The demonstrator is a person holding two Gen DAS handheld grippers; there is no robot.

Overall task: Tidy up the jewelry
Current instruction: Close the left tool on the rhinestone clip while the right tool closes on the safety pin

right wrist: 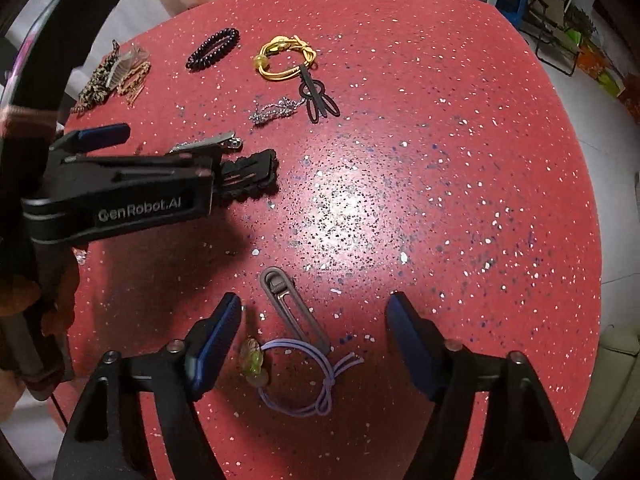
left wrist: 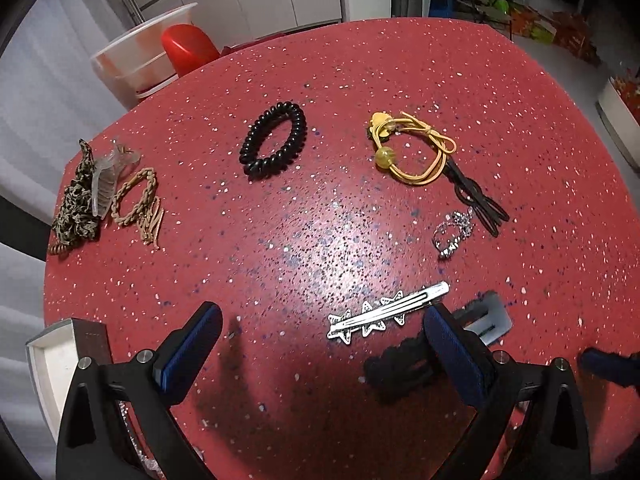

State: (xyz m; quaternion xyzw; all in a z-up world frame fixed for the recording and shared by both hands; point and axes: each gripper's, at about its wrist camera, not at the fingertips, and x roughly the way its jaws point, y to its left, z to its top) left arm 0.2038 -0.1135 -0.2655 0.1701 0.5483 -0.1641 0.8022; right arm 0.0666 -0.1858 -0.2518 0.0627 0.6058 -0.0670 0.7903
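My left gripper (left wrist: 322, 344) is open and empty above the red speckled table (left wrist: 320, 240). A silver star hair clip (left wrist: 386, 314) lies between its fingers, and a black hair claw (left wrist: 400, 368) lies by its right finger. My right gripper (right wrist: 314, 344) is open and empty over a purple hair tie with green beads (right wrist: 296, 376) and a grey clip (right wrist: 292, 310). Farther off lie a black coil tie (left wrist: 274, 144), a yellow tie (left wrist: 412, 148), a black clip (left wrist: 476, 192) and a silver chain (left wrist: 452, 232). The left gripper (right wrist: 120, 184) shows in the right wrist view.
A pile of hair accessories (left wrist: 104, 192) sits at the table's left edge. A white box (left wrist: 52, 360) stands at the near left. A white tub (left wrist: 140, 52) with a red object (left wrist: 188, 46) stands beyond the table. Clutter (left wrist: 540, 16) lies on the floor at the far right.
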